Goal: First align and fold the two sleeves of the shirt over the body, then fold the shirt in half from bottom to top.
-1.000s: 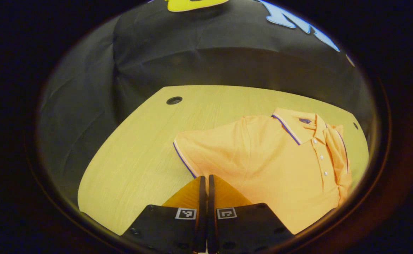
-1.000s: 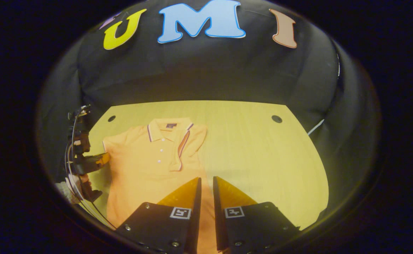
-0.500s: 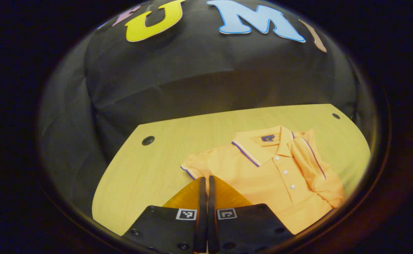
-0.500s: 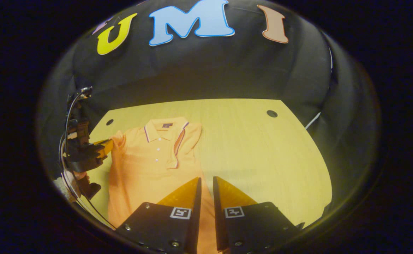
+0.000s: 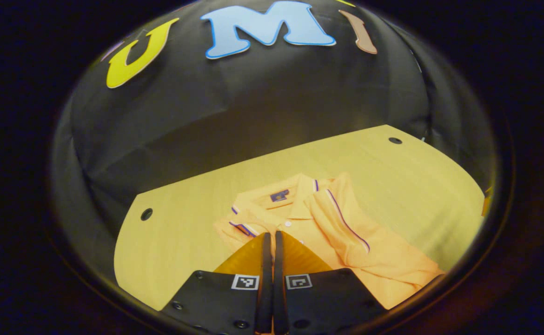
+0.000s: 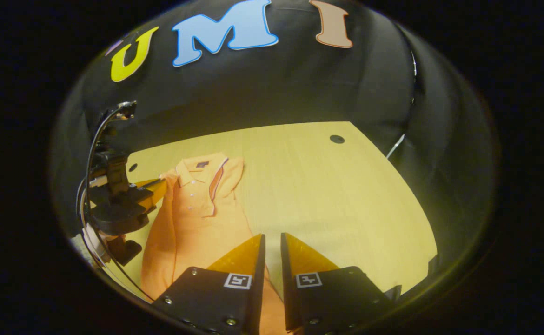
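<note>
Orange polo shirt (image 5: 383,265) on the pale wooden bench (image 5: 183,232), spread from about 6 o'clock out toward 4 o'clock in the left gripper view. Collar (image 5: 272,197) just above the middle, facing the booth wall. One sleeve (image 5: 341,218) already folded across the chest, with its striped trim running diagonally toward 4 o'clock.

Left tongs (image 5: 269,236) at 6 o'clock, pressed together and pinching the other sleeve cuff (image 5: 242,228), bunched up right at the tips on the 9 o'clock side. Can't actually see the cloth between the fingers (the bunching and lift are the giveaway).

Over in the right gripper view, same shirt (image 6: 193,223) sitting at 8 o'clock, looking long and narrow. Folded sleeve (image 6: 228,172) lying beside the button placket. Left tongs (image 6: 160,186) coming in from 9 o'clock, tips right on the shoulder edge, which looks raised off the bench (image 6: 337,195).

Right tongs (image 6: 272,237) at 6 o'clock, slightly parted with nothing between them, hanging over the lower edge of the shirt where it meets bare wood. Round cable hole (image 6: 336,138) out at 1 o'clock near the far edge, another one (image 5: 146,214) at 9 o'clock in the left gripper view.
</note>
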`<control>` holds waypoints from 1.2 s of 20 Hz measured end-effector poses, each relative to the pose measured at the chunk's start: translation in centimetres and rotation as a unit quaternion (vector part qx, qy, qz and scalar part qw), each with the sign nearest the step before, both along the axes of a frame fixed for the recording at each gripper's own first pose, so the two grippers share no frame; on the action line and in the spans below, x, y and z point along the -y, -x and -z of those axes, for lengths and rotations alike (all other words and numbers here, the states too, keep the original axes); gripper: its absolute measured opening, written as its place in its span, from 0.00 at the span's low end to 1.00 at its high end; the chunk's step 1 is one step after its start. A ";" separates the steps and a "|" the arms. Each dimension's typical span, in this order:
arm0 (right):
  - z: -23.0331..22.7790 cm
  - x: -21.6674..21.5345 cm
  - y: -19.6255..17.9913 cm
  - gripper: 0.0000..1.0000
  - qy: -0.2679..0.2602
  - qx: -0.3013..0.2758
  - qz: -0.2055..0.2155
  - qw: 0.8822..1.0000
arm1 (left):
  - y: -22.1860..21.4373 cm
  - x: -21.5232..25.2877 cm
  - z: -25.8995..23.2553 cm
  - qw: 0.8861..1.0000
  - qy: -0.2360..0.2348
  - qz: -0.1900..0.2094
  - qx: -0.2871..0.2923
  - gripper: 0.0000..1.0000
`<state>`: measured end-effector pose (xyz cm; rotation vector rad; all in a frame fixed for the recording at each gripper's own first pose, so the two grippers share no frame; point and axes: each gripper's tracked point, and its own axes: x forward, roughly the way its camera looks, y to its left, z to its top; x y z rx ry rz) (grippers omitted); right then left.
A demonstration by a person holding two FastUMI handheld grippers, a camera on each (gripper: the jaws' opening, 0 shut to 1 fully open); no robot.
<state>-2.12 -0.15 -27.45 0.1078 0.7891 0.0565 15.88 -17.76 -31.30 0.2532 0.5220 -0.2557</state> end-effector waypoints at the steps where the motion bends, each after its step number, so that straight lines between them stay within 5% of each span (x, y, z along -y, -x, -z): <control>1: 0.0 0.5 0.4 0.20 0.000 -0.002 0.006 1.000 | 0.1 1.0 0.4 1.000 -0.005 0.007 -0.004 0.07; 9: 0.4 3.3 1.7 0.20 -0.001 -0.010 0.032 0.999 | 1.4 3.2 4.0 0.999 -0.008 0.025 -0.042 0.10; 10: 0.4 3.5 1.7 0.20 -0.001 -0.011 0.032 0.999 | 1.6 3.3 4.0 0.999 -0.002 0.026 -0.045 0.20; 13: 0.5 3.4 1.8 0.20 -0.003 -0.013 0.029 0.999 | 2.0 3.2 3.6 0.999 0.012 0.025 -0.043 0.31; 15: 0.5 3.2 1.8 0.20 -0.006 -0.012 0.025 1.000 | 2.3 2.7 3.3 0.999 0.017 0.015 -0.041 0.74; 16: 0.5 3.0 1.7 0.20 -0.007 -0.011 0.022 1.000 | 2.4 2.4 3.1 0.999 0.019 0.010 -0.041 0.78; 24: 0.6 1.6 2.0 0.20 -0.012 -0.007 -0.003 1.000 | 4.8 -1.9 0.5 0.998 0.041 -0.028 -0.030 0.80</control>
